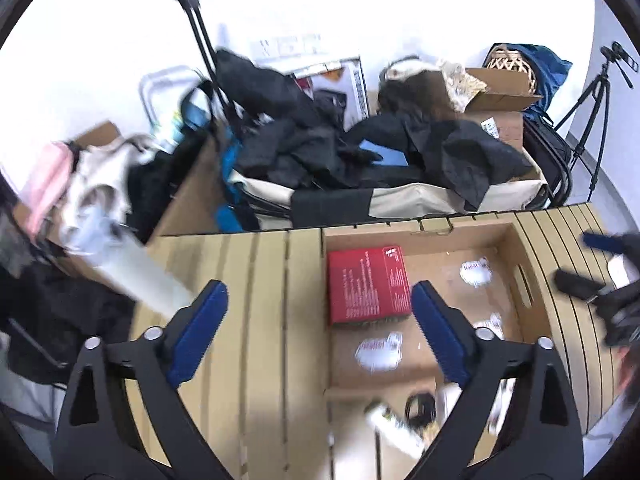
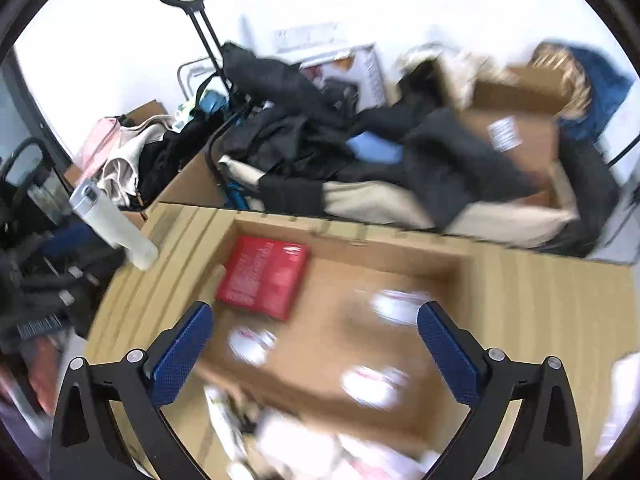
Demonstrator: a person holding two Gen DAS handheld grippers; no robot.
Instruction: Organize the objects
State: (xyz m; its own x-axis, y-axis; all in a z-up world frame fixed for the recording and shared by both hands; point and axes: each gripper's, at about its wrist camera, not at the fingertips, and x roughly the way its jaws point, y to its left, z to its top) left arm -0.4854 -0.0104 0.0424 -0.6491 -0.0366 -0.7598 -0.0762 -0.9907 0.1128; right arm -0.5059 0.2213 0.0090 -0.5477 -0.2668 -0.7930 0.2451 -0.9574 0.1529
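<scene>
Between and just beyond the spread, empty jaws of the left gripper (image 1: pixel 320 312) lies the red box (image 1: pixel 368 282), flat in the cardboard tray (image 1: pixel 520 288), long axis pointing away. Right gripper (image 2: pixel 314 326), equally released, hovers slightly farther.

My left gripper (image 1: pixel 320 328), black angular arms, blue textured fingers (image 1: pixel 198 332), silver rivets at the joints, my right gripper (image 2: pixel 316 352) built the same
</scene>
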